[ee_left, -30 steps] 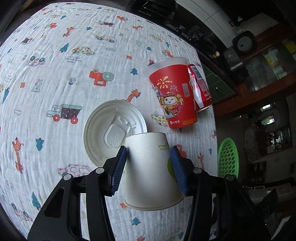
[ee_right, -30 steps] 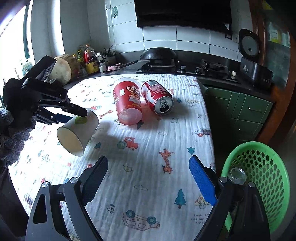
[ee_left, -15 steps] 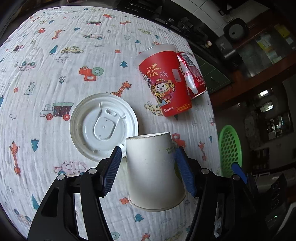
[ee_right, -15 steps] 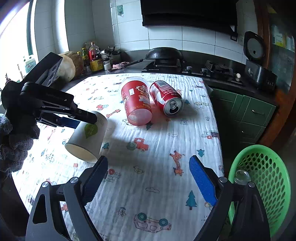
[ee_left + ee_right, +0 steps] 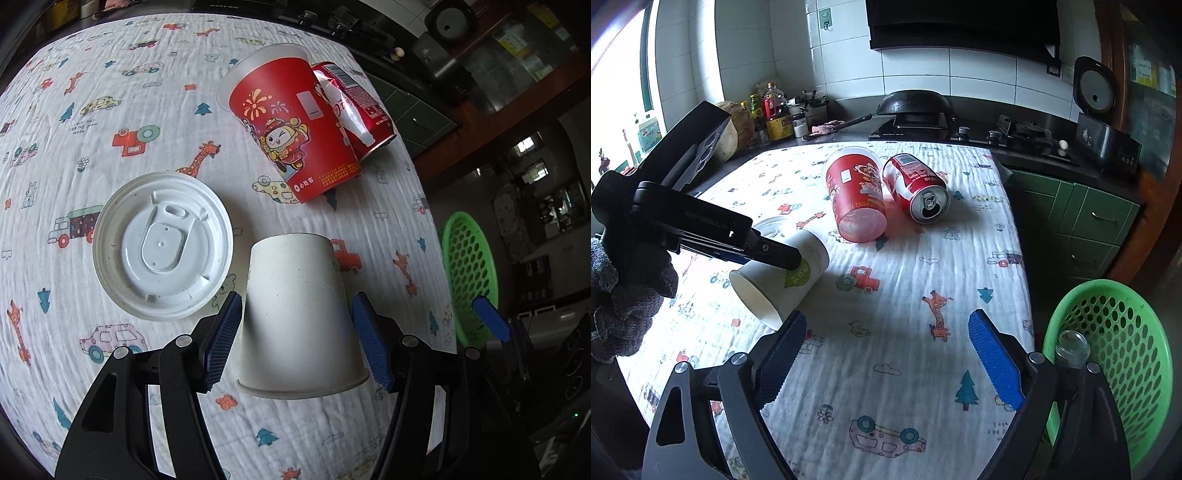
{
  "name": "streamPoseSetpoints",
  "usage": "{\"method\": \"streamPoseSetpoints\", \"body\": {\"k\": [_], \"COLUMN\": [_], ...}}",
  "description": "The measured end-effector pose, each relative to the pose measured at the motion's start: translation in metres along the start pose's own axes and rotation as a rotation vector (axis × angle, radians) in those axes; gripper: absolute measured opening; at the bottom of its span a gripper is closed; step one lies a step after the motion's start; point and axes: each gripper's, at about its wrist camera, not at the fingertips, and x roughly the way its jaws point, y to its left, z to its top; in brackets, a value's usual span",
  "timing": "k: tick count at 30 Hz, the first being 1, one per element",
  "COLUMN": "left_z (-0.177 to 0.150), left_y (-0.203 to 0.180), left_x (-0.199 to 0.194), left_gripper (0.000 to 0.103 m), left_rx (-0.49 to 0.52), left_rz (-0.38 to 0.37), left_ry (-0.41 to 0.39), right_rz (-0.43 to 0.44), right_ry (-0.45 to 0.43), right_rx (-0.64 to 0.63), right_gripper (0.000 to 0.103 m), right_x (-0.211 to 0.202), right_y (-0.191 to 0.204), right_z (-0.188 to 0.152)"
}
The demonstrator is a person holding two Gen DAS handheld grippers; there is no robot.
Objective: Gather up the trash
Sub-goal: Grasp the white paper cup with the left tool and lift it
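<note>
A white paper cup lies on its side on the patterned cloth, between the blue pads of my left gripper; the jaws stand a little apart from its sides, so the gripper is open. The cup shows in the right wrist view under the left gripper's fingers. A white plastic lid lies left of it. A red paper cup and a red soda can lie side by side farther back. My right gripper is open and empty over the table's near edge.
A green mesh basket stands off the table's right edge with a glass jar inside; it also shows in the left wrist view. A stove with a wok and bottles line the counter behind the table.
My left gripper lowered the white cup from the air onto the cloth and opened its jaws off it. The right gripper moved slightly forward.
</note>
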Motion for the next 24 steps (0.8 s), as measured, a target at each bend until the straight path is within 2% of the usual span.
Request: {"method": "streamPoseSetpoints", "body": {"k": [9, 16, 20, 24], "left_z": [0.001, -0.007, -0.013, -0.014], "left_y": [-0.009, -0.014, -0.009, 0.007], "left_x": [0.016, 0.013, -0.007, -0.046], "left_gripper": [0.065, 0.063, 0.062, 0.062], "left_rx": [0.037, 0.069, 0.074, 0.064], "left_rz": [0.006, -0.021, -0.054, -0.071], "left_ry": [0.036, 0.014, -0.02, -0.095], "right_rz": [-0.011, -0.009, -0.006, 0.023], "right_ry": [0.019, 0.04, 0.041, 0.047], "right_rx": [0.013, -0.001, -0.005, -0.027], "right_gripper": [0.086, 0.086, 0.086, 0.086], "right_x": [0.004, 0.005, 0.005, 0.007], "right_y": [-0.006, -0.002, 0.002, 0.013], "right_z": [-0.004, -0.006, -0.004, 0.001]}}
